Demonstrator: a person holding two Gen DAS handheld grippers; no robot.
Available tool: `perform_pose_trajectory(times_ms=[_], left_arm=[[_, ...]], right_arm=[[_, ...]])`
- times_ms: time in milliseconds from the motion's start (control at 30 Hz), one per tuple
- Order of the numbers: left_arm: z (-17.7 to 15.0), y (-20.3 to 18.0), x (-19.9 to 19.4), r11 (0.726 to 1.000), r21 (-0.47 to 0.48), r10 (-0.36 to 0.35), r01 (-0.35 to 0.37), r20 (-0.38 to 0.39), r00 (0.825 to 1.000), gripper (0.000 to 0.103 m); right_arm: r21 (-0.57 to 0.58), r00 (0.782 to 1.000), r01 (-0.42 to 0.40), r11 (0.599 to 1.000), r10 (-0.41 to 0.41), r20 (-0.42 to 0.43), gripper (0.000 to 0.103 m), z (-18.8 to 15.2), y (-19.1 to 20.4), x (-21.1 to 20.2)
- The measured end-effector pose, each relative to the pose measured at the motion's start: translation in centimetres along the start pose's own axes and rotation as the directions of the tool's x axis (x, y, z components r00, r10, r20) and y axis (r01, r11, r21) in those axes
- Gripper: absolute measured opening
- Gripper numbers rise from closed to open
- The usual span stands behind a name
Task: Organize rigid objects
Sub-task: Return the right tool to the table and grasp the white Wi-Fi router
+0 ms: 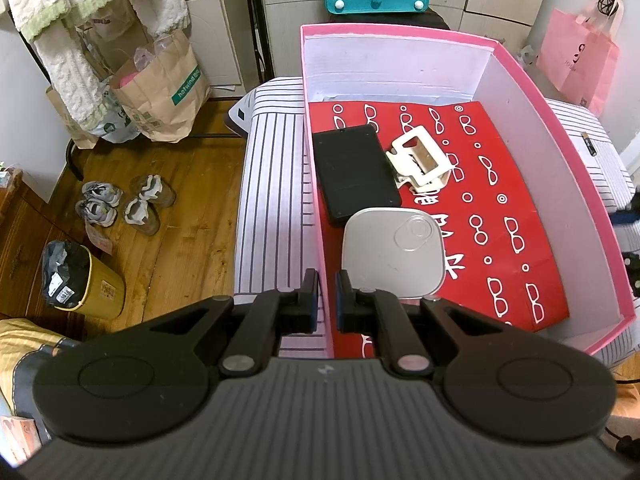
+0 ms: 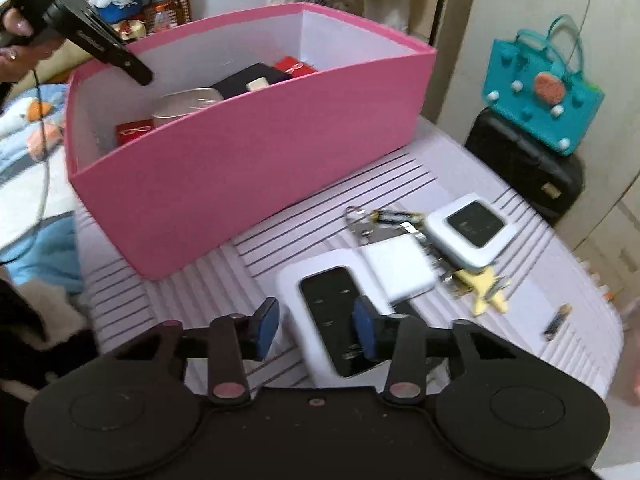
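In the box (image 1: 592,216) a tablet (image 1: 354,172) lies left of a clip (image 1: 420,156), a square device (image 1: 394,252) before both; outside, right of the box, lie chargers (image 2: 344,320), batteries (image 2: 394,216) and keys (image 2: 486,284)

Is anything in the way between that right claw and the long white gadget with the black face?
Nothing visible blocks it. The right gripper is open, and the white gadget already lies partly between its jaws on the striped cover. A white charger block overlaps the gadget's far end.

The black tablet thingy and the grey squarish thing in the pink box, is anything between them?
No. In the left wrist view the black tablet and the grey square case lie corner to corner, the case seeming to overlap it slightly.
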State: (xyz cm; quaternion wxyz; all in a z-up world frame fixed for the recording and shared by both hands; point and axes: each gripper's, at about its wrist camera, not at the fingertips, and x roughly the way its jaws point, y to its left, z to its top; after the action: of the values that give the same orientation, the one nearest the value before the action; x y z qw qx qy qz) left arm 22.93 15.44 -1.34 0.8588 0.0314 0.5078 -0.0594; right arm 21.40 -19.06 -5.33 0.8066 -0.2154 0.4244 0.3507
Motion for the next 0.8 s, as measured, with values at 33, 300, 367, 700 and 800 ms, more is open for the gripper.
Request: perform_pose_trajectory(times_ms=[33,300,367,700,800], left_arm=[[0.0,0.0,0.0,1.000,-0.001,-0.001,0.001,0.000,1.000,0.007],[-0.1,-0.1,0.1,1.000,0.004,-0.001,0.001,0.000,1.000,0.007],[-0.1,-0.1,0.0,1.000,0.004,-0.002,0.002,0.001,1.000,0.007],[-0.4,-0.1,-0.7,1.000,0.004,0.002,-0.002,0.010,1.000,0.007],[-0.4,-0.2,-0.7,1.000,0.013,0.007,-0.007,0.011,1.000,0.007]], right_arm=[[-0.015,1.000,0.017,1.000,-0.017,0.002,0.066,-0.1,0.1,-0.1],[-0.074,0.999,-0.008,0.997,0.005,-0.039,0.077,-0.2,-1.3,1.9],[-0.056,0.998,-0.029,0.998,0.026,-0.051,0.070,-0.1,-1.4,2.4],[0.181,0.998,0.026,0.983,-0.015,-0.067,0.066,0.3,0.5,1.7],[0.162,0.998,0.044,0.986,-0.035,-0.057,0.065,0.2,1.0,1.9]])
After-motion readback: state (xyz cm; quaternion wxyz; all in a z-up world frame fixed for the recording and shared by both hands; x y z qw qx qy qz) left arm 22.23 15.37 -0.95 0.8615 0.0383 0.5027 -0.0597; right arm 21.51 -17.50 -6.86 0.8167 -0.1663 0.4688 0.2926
